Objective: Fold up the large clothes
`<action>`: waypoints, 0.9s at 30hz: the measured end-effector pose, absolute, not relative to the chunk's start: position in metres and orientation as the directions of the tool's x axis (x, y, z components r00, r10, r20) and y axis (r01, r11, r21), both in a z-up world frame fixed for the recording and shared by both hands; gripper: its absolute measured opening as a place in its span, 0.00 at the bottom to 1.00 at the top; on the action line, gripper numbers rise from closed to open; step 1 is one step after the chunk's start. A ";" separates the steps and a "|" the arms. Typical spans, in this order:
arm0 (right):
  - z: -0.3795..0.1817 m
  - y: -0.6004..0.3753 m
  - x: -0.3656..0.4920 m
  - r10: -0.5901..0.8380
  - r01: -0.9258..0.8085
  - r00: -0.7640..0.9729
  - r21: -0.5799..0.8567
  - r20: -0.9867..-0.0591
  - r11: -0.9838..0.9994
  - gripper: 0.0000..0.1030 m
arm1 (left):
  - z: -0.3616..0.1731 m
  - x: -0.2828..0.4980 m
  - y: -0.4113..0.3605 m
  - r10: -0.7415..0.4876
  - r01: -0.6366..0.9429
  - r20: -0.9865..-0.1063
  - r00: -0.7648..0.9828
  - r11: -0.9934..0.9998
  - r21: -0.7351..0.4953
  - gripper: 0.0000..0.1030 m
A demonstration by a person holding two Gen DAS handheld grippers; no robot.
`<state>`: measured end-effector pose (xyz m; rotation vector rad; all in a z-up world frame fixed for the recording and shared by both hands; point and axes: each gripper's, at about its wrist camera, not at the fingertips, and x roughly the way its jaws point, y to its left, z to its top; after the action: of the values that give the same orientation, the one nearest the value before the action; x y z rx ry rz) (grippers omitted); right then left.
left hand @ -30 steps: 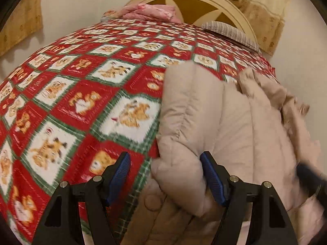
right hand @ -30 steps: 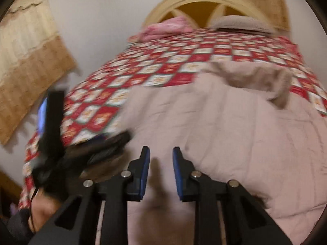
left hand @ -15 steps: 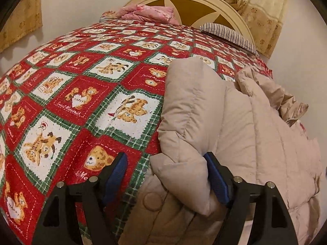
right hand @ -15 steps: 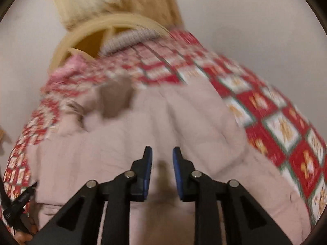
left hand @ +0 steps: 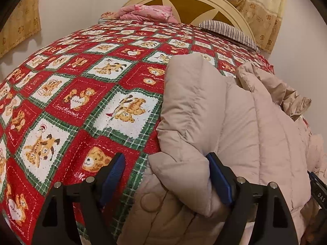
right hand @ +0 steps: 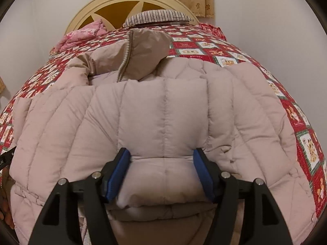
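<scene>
Your right gripper (right hand: 161, 173), jaws just widened, straddles the puffer jacket's (right hand: 163, 112) folded hem at the bed's (right hand: 306, 143) near edge; left gripper (left hand: 165, 181) gapes unclamped. Clamp shallowly and slick padding slips, springing the fold apart.

Home bedroom, bed (left hand: 85, 94) with teddy-bear quilt, arched headboard (right hand: 114, 2), striped pillow (right hand: 157, 17), floral curtains (left hand: 263, 6)

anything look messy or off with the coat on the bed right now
Nothing is damaged or spilled. The beige quilted puffer coat lies bunched on the red teddy-bear patchwork quilt, its darker hood flopped crookedly with the zipper edge twisted. One sleeve is folded across the body, with its cuff lifting.
</scene>
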<state>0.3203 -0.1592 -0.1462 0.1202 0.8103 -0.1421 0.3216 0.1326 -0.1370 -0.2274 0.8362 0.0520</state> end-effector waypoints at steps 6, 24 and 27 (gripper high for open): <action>-0.127 -0.171 0.300 0.010 0.152 0.654 0.145 -0.756 0.978 0.69 | -0.121 0.296 0.153 -0.196 -0.063 -0.729 0.656 0.948 -0.311 0.79; -0.073 -0.267 0.034 0.068 0.183 0.804 0.355 -0.591 0.917 0.75 | -0.111 0.086 0.214 -0.463 0.214 -0.616 0.637 0.874 -0.436 0.79; -0.082 -0.281 0.015 0.048 0.228 0.778 0.353 -0.626 0.908 0.75 | -0.120 0.071 0.208 -0.507 0.231 -0.622 0.597 0.851 -0.472 0.79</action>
<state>0.0154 -0.2809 -0.0815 0.4301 0.6772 -0.1005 0.0711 0.2085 -0.1204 -0.3628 0.8280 -0.4390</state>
